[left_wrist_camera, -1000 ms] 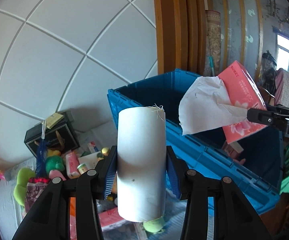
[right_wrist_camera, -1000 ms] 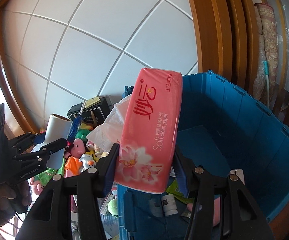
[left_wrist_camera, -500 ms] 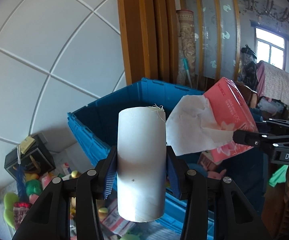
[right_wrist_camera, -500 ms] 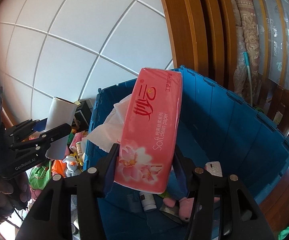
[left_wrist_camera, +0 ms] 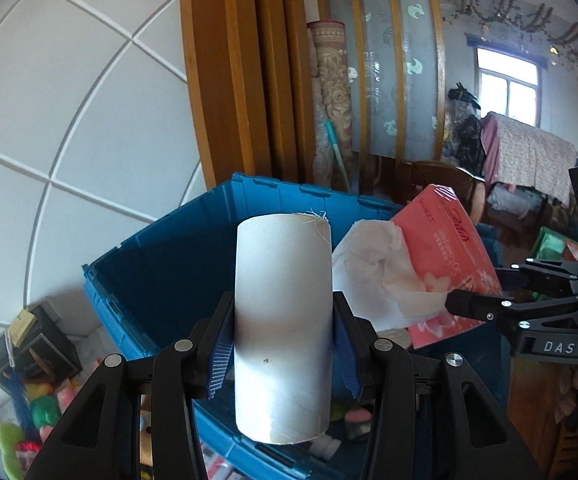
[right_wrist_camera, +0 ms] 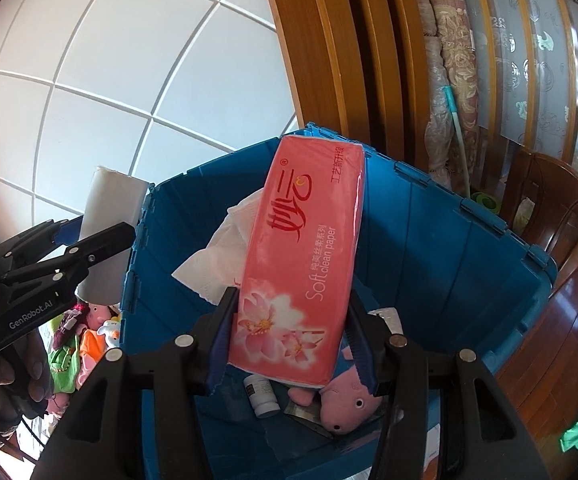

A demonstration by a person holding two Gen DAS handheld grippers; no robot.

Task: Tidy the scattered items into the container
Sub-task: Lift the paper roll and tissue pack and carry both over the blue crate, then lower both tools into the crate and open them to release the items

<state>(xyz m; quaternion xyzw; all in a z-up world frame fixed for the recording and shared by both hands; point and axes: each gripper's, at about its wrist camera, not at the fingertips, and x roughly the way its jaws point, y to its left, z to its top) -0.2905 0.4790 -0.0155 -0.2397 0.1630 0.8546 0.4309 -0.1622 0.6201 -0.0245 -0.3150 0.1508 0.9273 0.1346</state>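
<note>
My left gripper (left_wrist_camera: pixel 283 346) is shut on a white paper roll (left_wrist_camera: pixel 283 320), held upright over the near wall of the blue crate (left_wrist_camera: pixel 161 264). My right gripper (right_wrist_camera: pixel 289 340) is shut on a pink tissue pack (right_wrist_camera: pixel 305 256) with a white tissue (right_wrist_camera: pixel 221 256) hanging out, above the open blue crate (right_wrist_camera: pixel 441 232). In the right wrist view the left gripper (right_wrist_camera: pixel 89 240) with the paper roll (right_wrist_camera: pixel 109 216) hovers at the crate's left rim. In the left wrist view the right gripper (left_wrist_camera: pixel 481 300) holds the tissue pack (left_wrist_camera: pixel 445 256) to the right.
Inside the crate lie a pink plush pig (right_wrist_camera: pixel 345 400), a small white bottle (right_wrist_camera: pixel 263 394) and other bits. Left of the crate on the floor sit scattered toys (right_wrist_camera: pixel 89 340) and a black box (left_wrist_camera: pixel 29 348). Wooden door frames (left_wrist_camera: pixel 241 80) stand behind.
Both grippers have moved over the crate with their loads. The crate now fills more of each view, and the toy pile has slid toward the left edge.
</note>
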